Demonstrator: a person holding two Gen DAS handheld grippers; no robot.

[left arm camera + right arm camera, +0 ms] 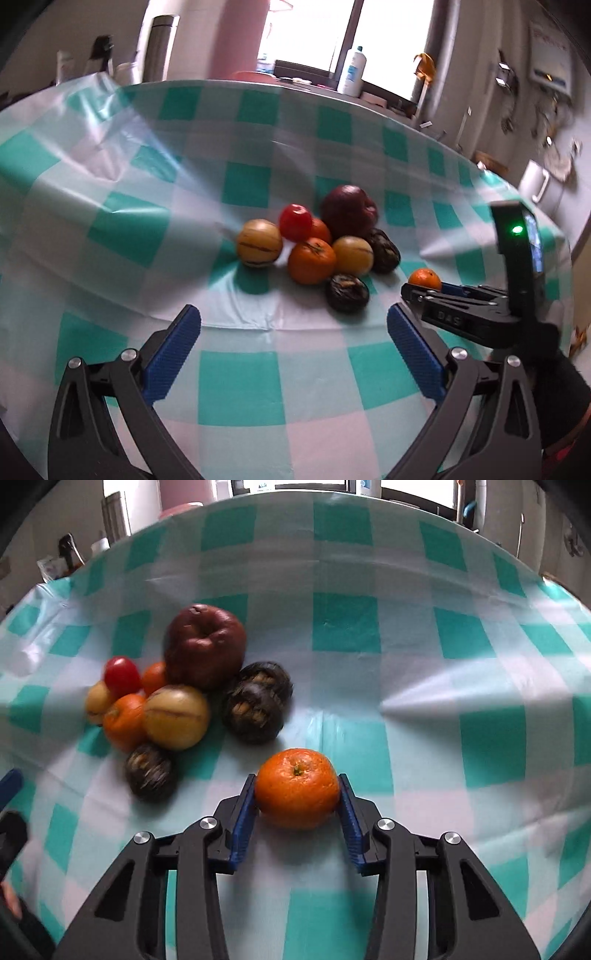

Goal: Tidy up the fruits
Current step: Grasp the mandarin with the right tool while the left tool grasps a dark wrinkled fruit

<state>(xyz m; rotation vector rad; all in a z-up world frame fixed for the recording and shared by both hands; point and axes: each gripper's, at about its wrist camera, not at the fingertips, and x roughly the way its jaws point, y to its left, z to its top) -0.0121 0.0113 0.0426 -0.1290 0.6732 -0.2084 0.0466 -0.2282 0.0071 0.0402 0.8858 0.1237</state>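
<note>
Checked cloth (pixel 347 627) covers the table. Right gripper (pixel 297 794) clamps an orange (pixel 297 788); fruit pile (pixel 184 686) lies ahead-left. Left gripper (pixel 293 328) gapes empty.

R gripper (pixel 297 794) was clamped on a mandarin (pixel 297 788), blue pads touching both sides, on the checked tablecloth (pixel 443 738). Fruit pile sat upper left, apart: dark red apple (pixel 205 646), red tomato (pixel 122 676), yellowish fruit (pixel 176 716), dark wrinkled fruits.

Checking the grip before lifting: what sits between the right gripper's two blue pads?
An orange mandarin sits between the right gripper's pads, which press its sides. The right wrist view shows this.
</note>
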